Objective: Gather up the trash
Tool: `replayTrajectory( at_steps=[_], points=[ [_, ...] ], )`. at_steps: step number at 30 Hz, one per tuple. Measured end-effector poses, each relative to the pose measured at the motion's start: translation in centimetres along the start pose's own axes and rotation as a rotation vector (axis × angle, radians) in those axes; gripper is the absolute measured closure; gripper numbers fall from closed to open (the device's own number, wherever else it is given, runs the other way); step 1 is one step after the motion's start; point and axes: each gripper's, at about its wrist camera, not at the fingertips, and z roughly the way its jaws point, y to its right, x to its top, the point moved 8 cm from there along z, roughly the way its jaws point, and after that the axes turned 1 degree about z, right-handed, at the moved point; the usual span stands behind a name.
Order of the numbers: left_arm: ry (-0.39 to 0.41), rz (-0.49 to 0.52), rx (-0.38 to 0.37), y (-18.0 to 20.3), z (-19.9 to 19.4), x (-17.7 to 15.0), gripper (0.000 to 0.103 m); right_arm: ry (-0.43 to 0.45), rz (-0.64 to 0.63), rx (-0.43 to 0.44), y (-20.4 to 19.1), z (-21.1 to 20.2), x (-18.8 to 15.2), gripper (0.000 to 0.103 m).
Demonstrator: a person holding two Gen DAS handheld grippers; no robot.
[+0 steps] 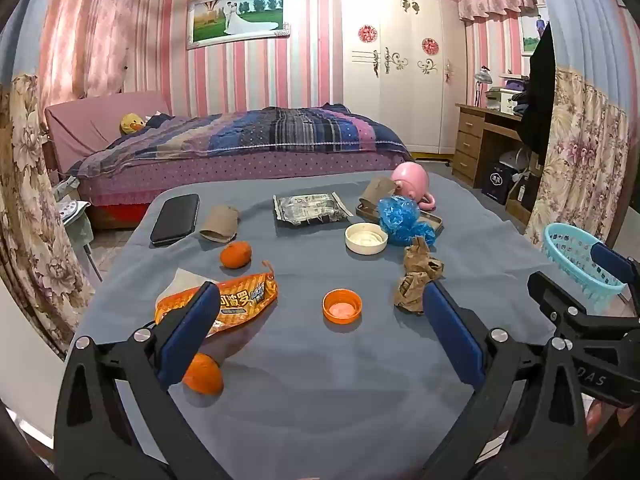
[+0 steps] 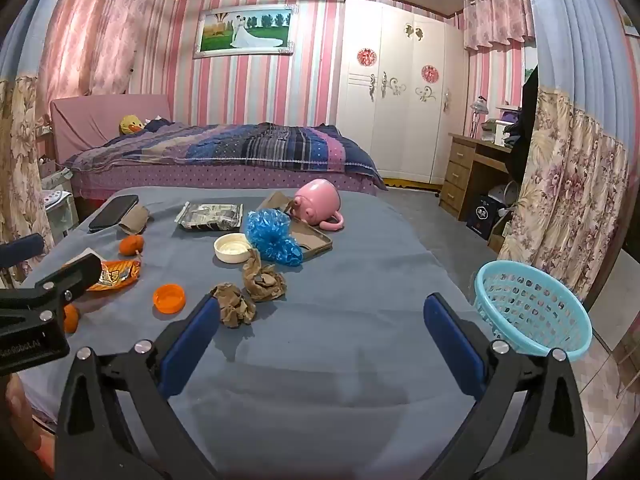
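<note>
My left gripper [image 1: 320, 300] is open and empty above the near part of the blue-grey table [image 1: 320, 400]. An orange snack wrapper [image 1: 240, 300], an orange cap [image 1: 342, 305] and crumpled brown paper [image 1: 416, 280] lie just ahead of it. My right gripper [image 2: 322, 314] is open and empty, with crumpled brown paper [image 2: 236, 310] by its left finger. A light blue basket [image 2: 532, 308] stands off the table's right edge; it also shows in the left wrist view [image 1: 576, 260]. Blue crumpled plastic [image 2: 272, 236], a white lid [image 2: 232, 249] and a silver packet [image 2: 211, 216] lie farther back.
Two oranges [image 1: 236, 255] [image 1: 204, 374], a black phone [image 1: 176, 219], a cardboard tube [image 1: 220, 223], a pink mug [image 2: 320, 204] on its side and a brown tray [image 2: 312, 240] are on the table. A bed [image 2: 224, 152] stands behind, a desk [image 2: 472, 172] at right.
</note>
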Motion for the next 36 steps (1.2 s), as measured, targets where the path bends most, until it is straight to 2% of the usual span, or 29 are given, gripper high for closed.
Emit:
replayTrajectory(
  at_steps=[36],
  points=[
    [0.002, 0.007, 0.003, 0.01, 0.04, 0.01, 0.005, 0.014, -0.003, -0.01, 0.53, -0.13, 0.14, 0.004]
  ],
)
